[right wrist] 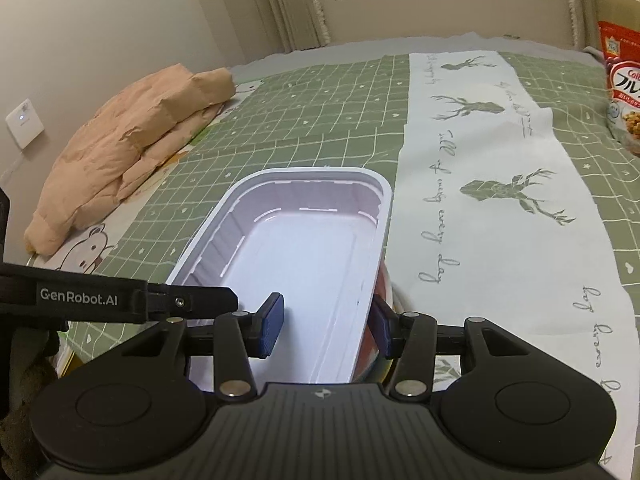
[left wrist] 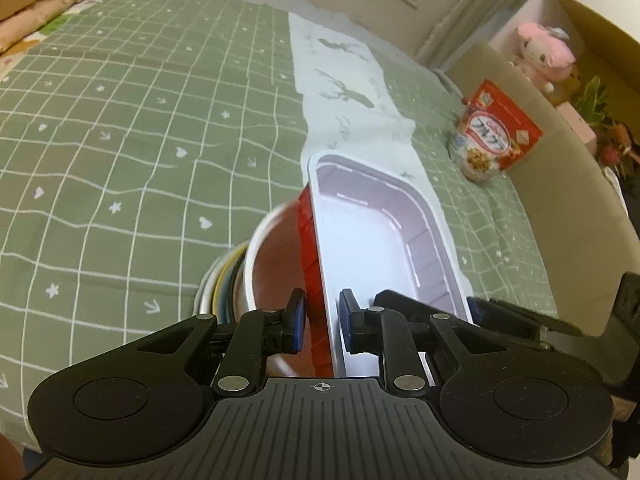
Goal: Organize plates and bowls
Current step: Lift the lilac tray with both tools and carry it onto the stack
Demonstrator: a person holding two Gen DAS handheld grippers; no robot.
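Rectangular tray (left wrist: 380, 236), white inside with a red outer wall, is held above the bed (left wrist: 120, 140), tilted, over a round white bowl (left wrist: 266, 256) that sits in a stack of plates (left wrist: 218, 280). Whether the tray touches the bowl cannot be determined.

Left gripper (left wrist: 322, 320): jaws narrow, straddling the tray's left long wall, one pad outside against the red face, one inside. A small gap shows at the inner pad; firm contact cannot be confirmed.

Right gripper (right wrist: 328, 326): jaws at medium width, straddling the tray's right long wall (right wrist: 372, 264). The inner pad stands clear of the wall; the outer pad is just beside it.

Bed surface: green checked cover with a white deer-print cloth (right wrist: 500, 200) laid across it. A cereal bag (left wrist: 494, 136) stands near the far right edge. A folded peach quilt (right wrist: 120, 140) lies at the far left.
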